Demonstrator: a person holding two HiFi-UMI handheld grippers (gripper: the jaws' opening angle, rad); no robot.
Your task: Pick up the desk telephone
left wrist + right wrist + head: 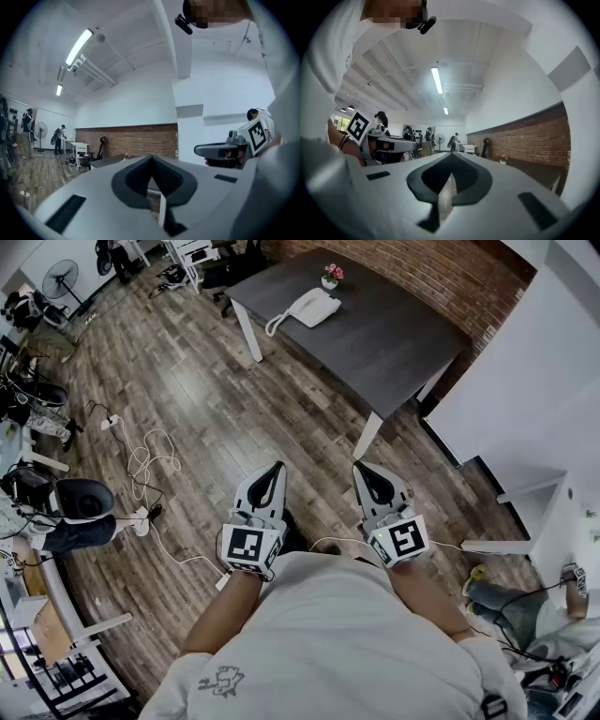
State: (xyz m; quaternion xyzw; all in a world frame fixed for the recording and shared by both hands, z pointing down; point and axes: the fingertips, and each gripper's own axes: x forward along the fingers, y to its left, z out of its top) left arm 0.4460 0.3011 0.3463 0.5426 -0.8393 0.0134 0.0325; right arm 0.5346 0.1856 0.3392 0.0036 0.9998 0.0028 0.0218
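Note:
A white desk telephone [312,307] with a coiled cord lies on a dark table [375,338] far ahead in the head view, beside a small pot of pink flowers [330,277]. My left gripper [276,468] and right gripper [360,467] are held close to my body, level, well short of the table. Both are shut and hold nothing. In the left gripper view the left gripper [151,158] has its jaws together, and the table [110,161] shows far off. The right gripper [451,155] is shut too; the flowers [503,158] appear small at the right.
Wooden floor lies between me and the table. White cables and a power strip [141,457] trail across the floor at the left. A white cabinet [525,381] stands at the right, a brick wall [441,273] behind the table. Several people stand far off [429,138].

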